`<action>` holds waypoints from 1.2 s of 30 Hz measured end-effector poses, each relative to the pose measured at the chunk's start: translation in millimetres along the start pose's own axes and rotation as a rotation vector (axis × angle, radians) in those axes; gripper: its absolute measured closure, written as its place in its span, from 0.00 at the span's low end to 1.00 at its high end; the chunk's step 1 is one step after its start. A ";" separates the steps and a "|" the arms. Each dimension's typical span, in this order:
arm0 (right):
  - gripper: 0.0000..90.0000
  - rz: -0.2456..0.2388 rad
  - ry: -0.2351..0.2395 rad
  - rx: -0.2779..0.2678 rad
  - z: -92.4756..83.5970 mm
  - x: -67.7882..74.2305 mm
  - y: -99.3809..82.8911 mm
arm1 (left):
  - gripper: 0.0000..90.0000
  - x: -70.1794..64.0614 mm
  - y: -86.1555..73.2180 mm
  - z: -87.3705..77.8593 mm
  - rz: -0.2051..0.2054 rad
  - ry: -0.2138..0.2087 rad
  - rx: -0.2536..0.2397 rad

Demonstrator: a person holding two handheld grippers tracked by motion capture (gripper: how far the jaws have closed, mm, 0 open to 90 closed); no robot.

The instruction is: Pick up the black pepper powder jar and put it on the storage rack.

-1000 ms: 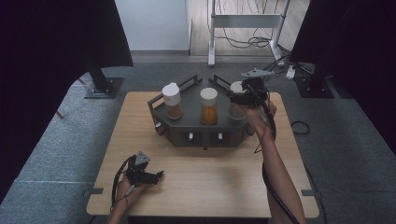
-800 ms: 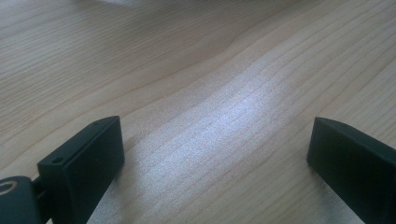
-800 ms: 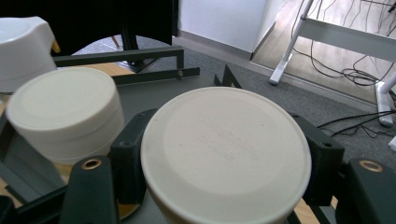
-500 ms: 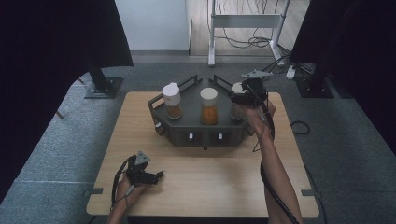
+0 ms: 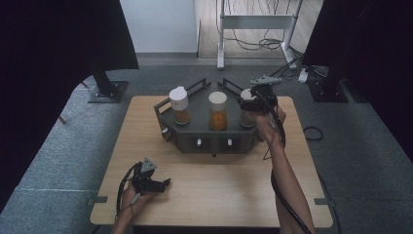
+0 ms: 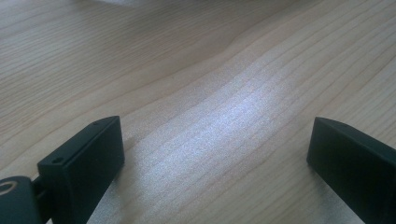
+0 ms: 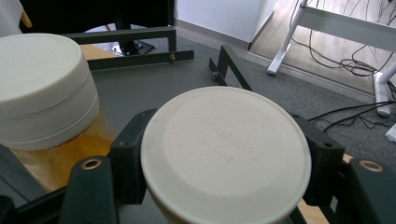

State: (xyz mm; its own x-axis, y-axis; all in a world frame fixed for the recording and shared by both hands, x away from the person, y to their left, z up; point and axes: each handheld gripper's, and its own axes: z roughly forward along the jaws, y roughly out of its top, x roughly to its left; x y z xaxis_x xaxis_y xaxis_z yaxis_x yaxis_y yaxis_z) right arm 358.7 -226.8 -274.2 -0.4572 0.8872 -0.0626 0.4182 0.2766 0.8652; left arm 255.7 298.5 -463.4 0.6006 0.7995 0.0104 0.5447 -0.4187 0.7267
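Note:
A dark grey rack (image 5: 214, 139) stands at the table's far middle and carries three white-lidded spice jars. The right jar (image 5: 246, 113) has my right gripper (image 5: 253, 100) shut on its lid. In the right gripper view the black pads (image 7: 133, 154) press both sides of that round white lid (image 7: 226, 154). The middle jar (image 5: 217, 111) with orange contents stands just left of it, also seen as a jar (image 7: 42, 88) in the right gripper view. The left jar (image 5: 179, 105) stands further left. My left gripper (image 5: 163, 184) rests open near the front left, with bare wood between its jaws (image 6: 215, 154).
The rack has low rails at its back corners (image 7: 135, 58) and small knobs on its front face (image 5: 198, 142). Black stands (image 5: 104, 87) and a white frame with cables (image 5: 258, 29) sit on the floor beyond the table (image 5: 209, 195).

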 end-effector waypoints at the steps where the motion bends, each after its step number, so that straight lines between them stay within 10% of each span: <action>1: 0.36 0.003 0.000 -0.001 -0.1 0.0 -0.6 | 0.04 0.0 0.0 0.0 0.000 0.000 0.000; 36: 0.35 0.045 -0.010 -0.016 -8.3 -10.9 -15.2 | 0.04 0.0 0.0 0.0 0.000 0.000 0.000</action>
State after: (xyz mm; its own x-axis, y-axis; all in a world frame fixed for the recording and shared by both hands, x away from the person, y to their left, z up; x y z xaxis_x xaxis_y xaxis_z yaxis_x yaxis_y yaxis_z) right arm 350.9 -243.7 -282.6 -0.4305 0.9021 -0.0280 0.4254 0.2302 0.8752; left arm 255.7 298.5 -463.4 0.6008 0.7994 0.0101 0.5447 -0.4185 0.7268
